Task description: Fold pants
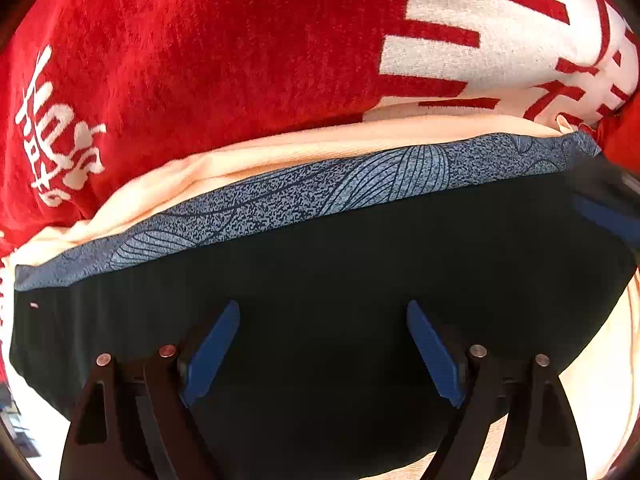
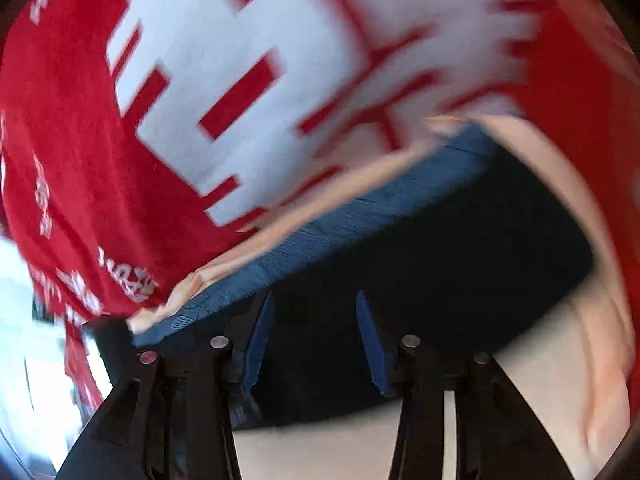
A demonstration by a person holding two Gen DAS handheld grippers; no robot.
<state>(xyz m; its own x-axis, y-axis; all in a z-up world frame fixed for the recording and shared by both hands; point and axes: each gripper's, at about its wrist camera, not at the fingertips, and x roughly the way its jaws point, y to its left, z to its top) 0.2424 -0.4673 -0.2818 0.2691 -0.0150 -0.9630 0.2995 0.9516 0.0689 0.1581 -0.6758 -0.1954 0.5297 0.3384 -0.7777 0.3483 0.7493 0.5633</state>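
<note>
pants folded dark on cream sheet, over red blanket | left gripper fingers wide apart, nothing held, looks ready to smooth | right gripper fingers apart, empty

The red blanket filling the upper frame is fuzzy, napped cloth with white woven lettering, matt. Under it a cream sheet looks soft and smooth. The pants are dark, matt, fine-knit fabric with a speckled blue printed band across the middle. The left gripper has matt black plastic arms, ribbed blue pads and dull metal pins
</note>
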